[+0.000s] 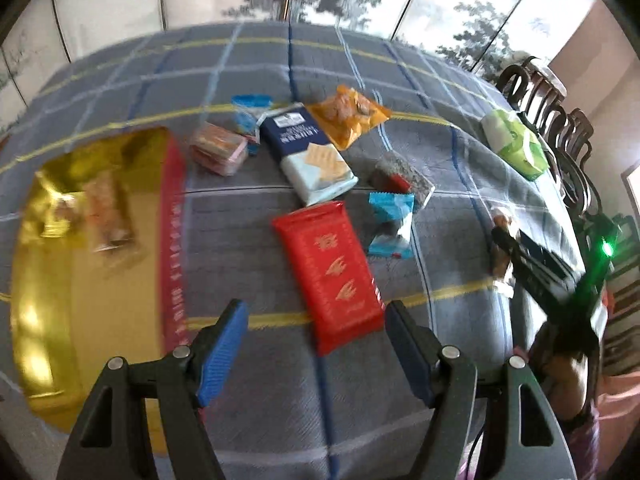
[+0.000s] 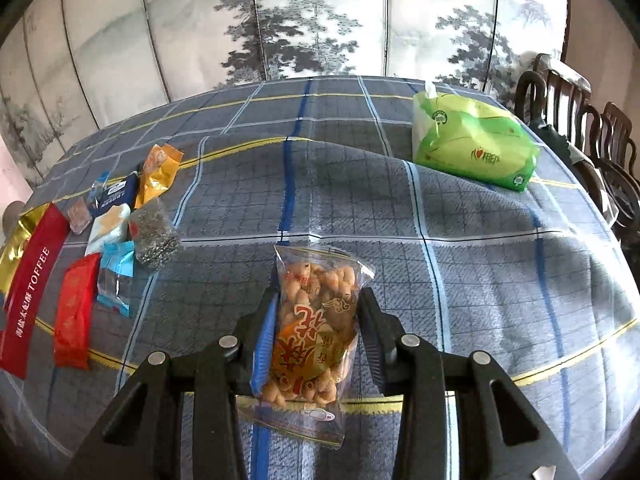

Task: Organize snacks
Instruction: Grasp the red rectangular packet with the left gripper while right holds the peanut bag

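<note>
My left gripper [image 1: 316, 316] is open above the table, its blue pads either side of the near end of a red snack packet [image 1: 328, 272]. A gold box with a red rim [image 1: 92, 264] lies at the left and holds a clear-wrapped snack [image 1: 110, 216]. Beyond lie a navy-and-white biscuit pack [image 1: 308, 152], an orange bag [image 1: 348, 114], a pink-wrapped pack [image 1: 218, 148], a blue packet [image 1: 390, 224] and a grey packet [image 1: 402, 176]. My right gripper [image 2: 318, 304] is shut on a clear bag of fried twists [image 2: 316, 320], above the cloth. It also shows at the right of the left wrist view [image 1: 532, 256].
A green tissue pack [image 2: 476, 144] lies at the far right of the checked blue tablecloth [image 2: 480, 260]. Dark wooden chairs [image 2: 580, 128] stand along the right edge. A painted folding screen [image 2: 312, 20] stands behind the table. The snack cluster [image 2: 116, 232] and the red box rim [image 2: 32, 288] are at the left.
</note>
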The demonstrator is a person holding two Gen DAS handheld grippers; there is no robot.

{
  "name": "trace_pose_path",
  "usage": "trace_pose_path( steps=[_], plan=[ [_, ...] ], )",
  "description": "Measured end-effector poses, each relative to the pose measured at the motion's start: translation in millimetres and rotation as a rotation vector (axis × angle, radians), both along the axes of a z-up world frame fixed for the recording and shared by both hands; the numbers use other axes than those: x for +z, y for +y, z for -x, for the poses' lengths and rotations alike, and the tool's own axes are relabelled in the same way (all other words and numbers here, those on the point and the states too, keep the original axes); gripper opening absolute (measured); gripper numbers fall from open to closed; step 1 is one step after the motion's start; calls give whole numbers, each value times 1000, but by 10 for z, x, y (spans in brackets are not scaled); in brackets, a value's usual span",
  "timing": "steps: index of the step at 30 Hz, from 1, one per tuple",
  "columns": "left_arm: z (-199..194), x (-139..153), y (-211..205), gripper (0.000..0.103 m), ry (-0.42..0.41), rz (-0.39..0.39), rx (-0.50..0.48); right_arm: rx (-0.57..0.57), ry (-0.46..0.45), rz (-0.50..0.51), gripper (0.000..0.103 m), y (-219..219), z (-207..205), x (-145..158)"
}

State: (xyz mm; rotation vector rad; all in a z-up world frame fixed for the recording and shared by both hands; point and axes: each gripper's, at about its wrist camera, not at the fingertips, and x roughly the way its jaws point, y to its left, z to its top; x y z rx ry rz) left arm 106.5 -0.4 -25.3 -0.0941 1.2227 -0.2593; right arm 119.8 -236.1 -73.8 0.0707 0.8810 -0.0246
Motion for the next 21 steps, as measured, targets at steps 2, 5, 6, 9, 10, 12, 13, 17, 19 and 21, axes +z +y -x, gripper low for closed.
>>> trace_pose_path(
  steps=[2,5,6,9,10,12,13,17,19,21],
  plan=[
    [-118,-94,-106,73,18,-1,2,11,-1,-9,36,10,-6,-34],
    [-211,-177,-206,73,13,-57,0,23,-6,-25,36,3,4,-77],
    [-241,-214,-242,73,20,-68,2,26,-7,-33,36,-9,1,-80],
    [-320,-313,-306,73,38,-99,8,41,-13,-41,36,-2,11,-80],
    [-333,-331,-317,73,39,-107,13,49,-15,-42,36,5,14,-79],
    [-380,-373,-342,73,36,-125,31,61,-20,-43,36,26,29,-79],
    [-392,-387,-343,73,37,-127,39,65,-22,-46,36,28,36,-79],
    [-435,-508,-319,72,73,-124,72,70,-27,-74,36,-4,49,-73],
    [-433,-517,-361,67,62,-145,72,74,-29,-81,36,0,50,-71],
    [-421,-528,-419,57,46,-178,70,76,-30,-88,36,2,48,-69]
  ],
)
